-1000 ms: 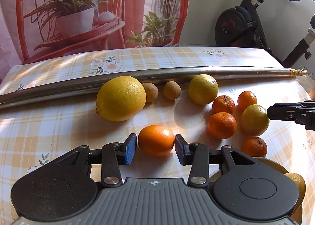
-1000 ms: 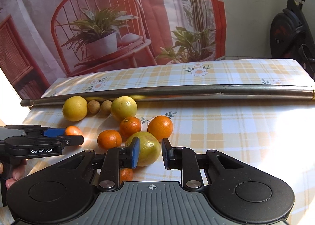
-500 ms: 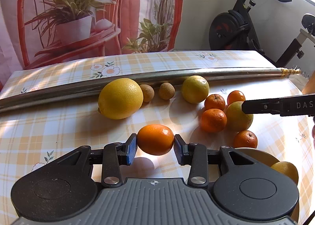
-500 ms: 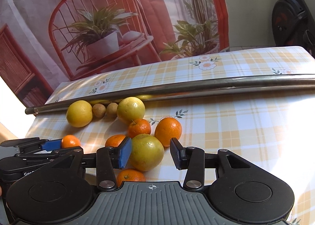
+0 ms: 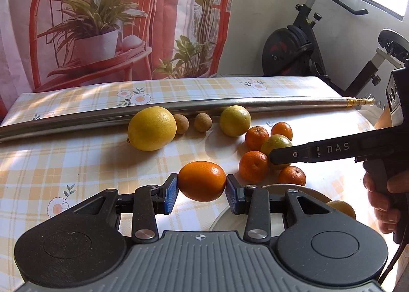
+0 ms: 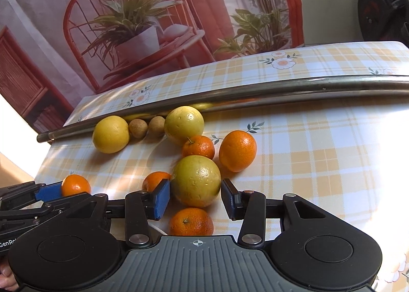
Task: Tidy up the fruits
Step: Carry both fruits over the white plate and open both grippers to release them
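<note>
My left gripper (image 5: 202, 189) is shut on an orange mandarin (image 5: 202, 180) and holds it above the checked tablecloth, just left of a white plate (image 5: 301, 188). One yellow fruit (image 5: 341, 209) lies on that plate. My right gripper (image 6: 195, 198) is open, its blue pads (image 6: 161, 198) on either side of a yellow-green citrus (image 6: 195, 180) that rests on the table. From the left wrist view the right gripper (image 5: 274, 157) reaches in from the right over the same citrus (image 5: 276, 142). The left gripper (image 6: 64, 191) with its mandarin (image 6: 76, 184) shows at the right wrist view's lower left.
A long metal pipe (image 5: 102, 118) lies across the table behind the fruit. Against it sit a big yellow citrus (image 5: 152, 128), two small brown fruits (image 5: 182, 123) and another yellow-green citrus (image 5: 235, 120). Several mandarins (image 5: 253, 165) cluster near the plate. An exercise bike (image 5: 294, 49) stands beyond the table.
The left gripper shut on the mandarin, lifted it and drifted right toward the plate. The right gripper opened wider and moved forward, so the yellow-green citrus now sits between its pads.
</note>
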`<state>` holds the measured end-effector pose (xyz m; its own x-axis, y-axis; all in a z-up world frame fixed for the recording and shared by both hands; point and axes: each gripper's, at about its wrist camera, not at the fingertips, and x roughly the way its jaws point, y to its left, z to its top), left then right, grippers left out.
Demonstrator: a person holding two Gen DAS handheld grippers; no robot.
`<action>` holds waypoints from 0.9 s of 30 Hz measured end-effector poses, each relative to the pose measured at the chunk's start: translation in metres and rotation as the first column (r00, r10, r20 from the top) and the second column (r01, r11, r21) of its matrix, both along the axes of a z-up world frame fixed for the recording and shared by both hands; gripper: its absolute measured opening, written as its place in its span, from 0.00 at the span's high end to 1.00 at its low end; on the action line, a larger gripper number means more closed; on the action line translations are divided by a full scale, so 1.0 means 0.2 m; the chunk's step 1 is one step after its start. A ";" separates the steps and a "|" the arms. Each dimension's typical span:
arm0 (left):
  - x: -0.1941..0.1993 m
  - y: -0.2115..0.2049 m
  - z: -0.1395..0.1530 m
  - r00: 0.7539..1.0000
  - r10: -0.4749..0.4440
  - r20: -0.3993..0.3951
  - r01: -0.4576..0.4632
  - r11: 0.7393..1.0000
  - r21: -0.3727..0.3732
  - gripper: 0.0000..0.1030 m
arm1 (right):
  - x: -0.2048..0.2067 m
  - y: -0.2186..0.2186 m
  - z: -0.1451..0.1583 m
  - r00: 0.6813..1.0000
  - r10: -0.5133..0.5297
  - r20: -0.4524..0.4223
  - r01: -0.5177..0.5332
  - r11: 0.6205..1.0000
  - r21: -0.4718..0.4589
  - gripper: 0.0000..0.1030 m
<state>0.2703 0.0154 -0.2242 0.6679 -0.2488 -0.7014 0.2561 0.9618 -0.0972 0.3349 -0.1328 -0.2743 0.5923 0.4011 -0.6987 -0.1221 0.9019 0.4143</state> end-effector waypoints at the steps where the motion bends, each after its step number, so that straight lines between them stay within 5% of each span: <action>1: -0.01 0.00 0.00 1.000 0.003 -0.002 -0.003 1.000 0.003 0.60 | 0.00 0.01 0.00 1.000 -0.004 0.003 0.004 1.000 -0.002 0.60; 14: -0.15 0.06 0.08 1.000 0.015 0.008 -0.015 0.999 -0.039 0.60 | -0.13 -0.02 0.10 0.993 -0.042 0.111 0.041 0.999 0.018 0.61; 27: -0.30 0.01 0.08 0.998 -0.037 0.041 0.037 0.999 0.017 0.60 | -0.46 -0.02 0.22 0.981 -0.060 0.182 0.057 0.998 0.022 0.61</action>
